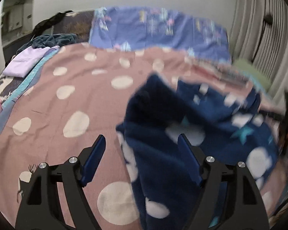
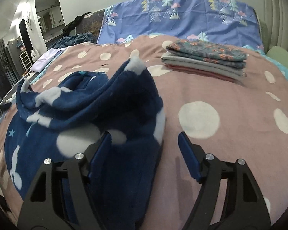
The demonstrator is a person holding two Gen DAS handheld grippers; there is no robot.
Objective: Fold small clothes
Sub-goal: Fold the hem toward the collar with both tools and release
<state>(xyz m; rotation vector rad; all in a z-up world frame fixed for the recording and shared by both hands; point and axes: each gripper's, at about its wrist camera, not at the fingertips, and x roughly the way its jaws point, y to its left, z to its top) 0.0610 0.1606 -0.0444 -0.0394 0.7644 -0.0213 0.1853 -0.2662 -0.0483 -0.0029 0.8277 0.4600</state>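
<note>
Lying crumpled on a pink bedspread (image 2: 230, 138) with large white dots, a navy fleece garment (image 2: 90, 115) printed with white blobs and small teal stars sits toward the left of the right wrist view and toward the right of the left wrist view (image 1: 182, 130), where motion blur softens its outline. Left wrist view, left to right: a folded lilac cloth (image 1: 28, 61) rests at the bedspread's far left edge; the left gripper (image 1: 142, 143) has its blue-padded fingers spread wide, with the garment's edge lying between them and nothing pinched; a ribbed curtain (image 1: 259, 28) hangs at far right. Right wrist view, left to right: the garment bunches up into a peak, and the right gripper (image 2: 145, 140) likewise stands spread apart, its left finger over the fleece and its right finger over bare bedspread. Farther right, a stack of folded clothes (image 2: 205, 59), patterned piece on top, sits well apart from the garment. A blue sheet (image 2: 182, 19) with tree prints covers the far end.
</note>
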